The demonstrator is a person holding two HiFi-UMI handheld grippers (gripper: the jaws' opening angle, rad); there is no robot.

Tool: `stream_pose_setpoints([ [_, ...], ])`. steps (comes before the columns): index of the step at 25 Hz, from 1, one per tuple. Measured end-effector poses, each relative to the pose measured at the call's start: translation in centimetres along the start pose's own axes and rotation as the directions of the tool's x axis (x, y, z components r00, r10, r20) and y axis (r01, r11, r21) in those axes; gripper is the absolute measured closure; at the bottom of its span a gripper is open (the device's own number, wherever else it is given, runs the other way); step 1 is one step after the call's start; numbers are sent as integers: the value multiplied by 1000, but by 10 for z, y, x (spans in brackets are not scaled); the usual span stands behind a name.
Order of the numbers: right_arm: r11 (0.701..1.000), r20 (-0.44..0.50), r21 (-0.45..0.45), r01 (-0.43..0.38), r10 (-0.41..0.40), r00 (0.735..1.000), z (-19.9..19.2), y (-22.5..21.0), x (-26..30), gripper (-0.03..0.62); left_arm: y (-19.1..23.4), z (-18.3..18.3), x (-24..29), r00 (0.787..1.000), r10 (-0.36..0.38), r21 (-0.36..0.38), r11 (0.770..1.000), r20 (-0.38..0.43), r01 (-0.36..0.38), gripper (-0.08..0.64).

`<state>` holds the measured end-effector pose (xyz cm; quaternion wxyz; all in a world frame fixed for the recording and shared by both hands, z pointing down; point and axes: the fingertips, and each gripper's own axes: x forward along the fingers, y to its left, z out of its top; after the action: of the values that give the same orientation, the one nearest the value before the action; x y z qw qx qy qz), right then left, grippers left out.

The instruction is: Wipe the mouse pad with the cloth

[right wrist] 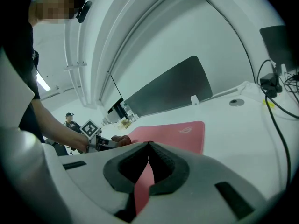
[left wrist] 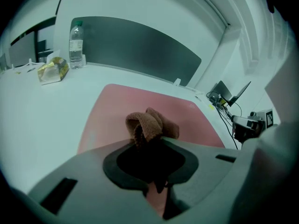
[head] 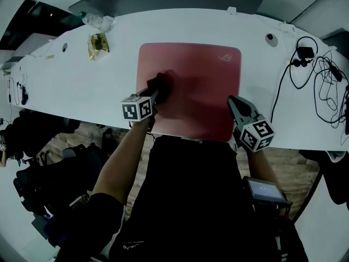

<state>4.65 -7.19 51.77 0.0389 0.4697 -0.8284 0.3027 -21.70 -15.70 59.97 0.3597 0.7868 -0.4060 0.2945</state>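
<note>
Gripping the brown cloth (left wrist: 152, 126) tight, your left gripper (head: 157, 95) presses it on the red mouse pad's (head: 204, 81) left side. Your right gripper (head: 236, 103) is clenched on nothing, at the pad's right edge.

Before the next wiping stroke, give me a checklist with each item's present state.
1. Cloth gripped: ok. The left gripper is shut on the bunched brown cloth.
2. Cloth on the pad: ok. It sits on the left part of the red mouse pad.
3. Right gripper empty: ok. Its jaws are shut with nothing between them.
4. Right gripper pinning the pad: cannot tell. It is at the pad's near right corner, but contact is unclear.
5. Wiping path free: ok. Nothing else lies on the pad.
6. Cables clear: ok. They lie on the table apart from the pad.
</note>
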Motion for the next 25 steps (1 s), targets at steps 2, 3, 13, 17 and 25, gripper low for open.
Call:
stream_pose_setpoints([
  [2, 1000, -2, 0, 6, -6, 1000, 1, 2, 5, 568, 15, 1, -6, 1000, 7, -14, 1000, 9, -7, 486],
  [3, 1000, -3, 0, 11, -11, 1000, 0, 3, 7, 568, 22, 2, -9, 1000, 11, -21, 1000, 15, -11, 485],
  [13, 999, -19, -5, 41, -41, 999, -3, 16, 26, 567, 84, 3, -34, 995, 78, -87, 994, 60, -73, 485],
  [17, 999, -13, -16, 42, -42, 999, 1, 25, 33, 567, 106, 1, -45, 991, 112, -110, 989, 79, -103, 485],
  [25, 998, -6, -16, 58, -58, 998, -2, 40, 38, 568, 144, 3, -65, 974, 203, -166, 969, 104, -184, 486],
])
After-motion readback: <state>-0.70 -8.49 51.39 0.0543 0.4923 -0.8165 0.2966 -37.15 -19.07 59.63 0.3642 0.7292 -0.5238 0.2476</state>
